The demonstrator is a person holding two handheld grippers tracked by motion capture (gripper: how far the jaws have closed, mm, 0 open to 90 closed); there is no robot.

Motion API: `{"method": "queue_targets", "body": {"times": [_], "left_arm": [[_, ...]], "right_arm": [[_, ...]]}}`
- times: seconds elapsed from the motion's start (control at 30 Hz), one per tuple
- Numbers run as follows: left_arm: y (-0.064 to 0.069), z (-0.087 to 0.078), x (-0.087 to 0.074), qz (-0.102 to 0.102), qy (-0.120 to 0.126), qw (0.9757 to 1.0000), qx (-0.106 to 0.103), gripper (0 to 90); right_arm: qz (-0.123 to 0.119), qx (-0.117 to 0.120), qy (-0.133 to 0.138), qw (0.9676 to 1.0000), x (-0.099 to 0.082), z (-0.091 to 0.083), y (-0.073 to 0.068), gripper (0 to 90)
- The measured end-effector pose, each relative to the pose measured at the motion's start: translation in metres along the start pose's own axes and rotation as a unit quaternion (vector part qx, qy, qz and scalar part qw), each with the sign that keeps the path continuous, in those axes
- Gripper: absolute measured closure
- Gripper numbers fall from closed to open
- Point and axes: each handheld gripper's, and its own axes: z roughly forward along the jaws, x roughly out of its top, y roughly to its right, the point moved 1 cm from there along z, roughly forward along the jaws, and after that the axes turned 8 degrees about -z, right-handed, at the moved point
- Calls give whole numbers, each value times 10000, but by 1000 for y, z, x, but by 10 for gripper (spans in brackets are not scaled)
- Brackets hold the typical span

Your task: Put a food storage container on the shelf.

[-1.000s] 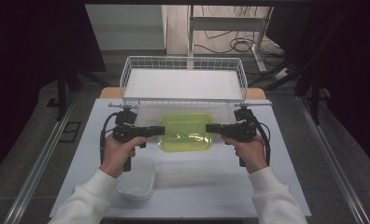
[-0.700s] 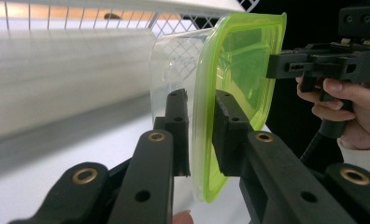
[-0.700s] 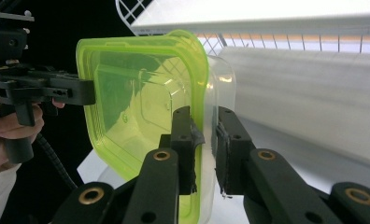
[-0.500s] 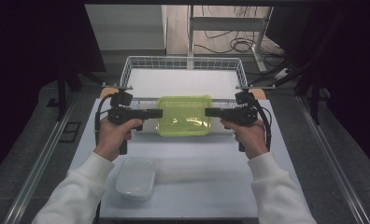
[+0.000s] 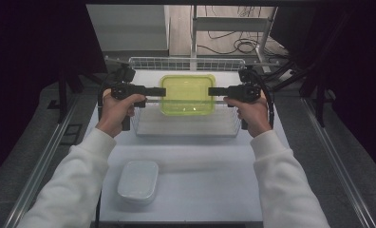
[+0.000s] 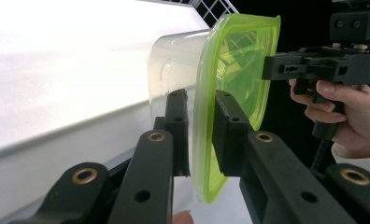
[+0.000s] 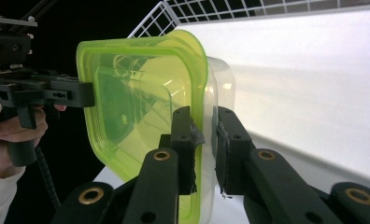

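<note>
On the white table (image 5: 195, 161), the left gripper (image 5: 161, 91) and right gripper (image 5: 211, 91) each clamp an opposite rim of the green-lidded container (image 5: 187, 94), held over the wire basket (image 5: 186, 124) at the far side, with a white lidded box (image 5: 138, 180) near left.

A white wire basket (image 5: 186, 124) and a lidded clear tub (image 5: 138, 180) sit on the table (image 5: 210, 190).

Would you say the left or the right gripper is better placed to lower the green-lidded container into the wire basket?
Neither: left gripper and right gripper clamp opposite lid edges of the container above the basket.
</note>
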Motion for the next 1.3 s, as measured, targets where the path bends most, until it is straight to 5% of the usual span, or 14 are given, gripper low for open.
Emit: {"method": "queue_targets", "body": {"times": [0.67,0.87,1.07,1.3], "left_arm": [[-29,27,52,-97,-85,9999,-85,781],[-44,42,56,-389,-202,9990,54,790],[-55,51,64,-766,-134,9969,-87,796],[-70,63,70,-1343,-207,9907,-111,764]], "right_arm": [[247,-171,72,9995,39,21,35,783],[543,-326,-105,9979,42,34,48,780],[797,-412,-129,9959,47,39,58,780],[1304,-483,-239,9900,50,51,69,750]]}}
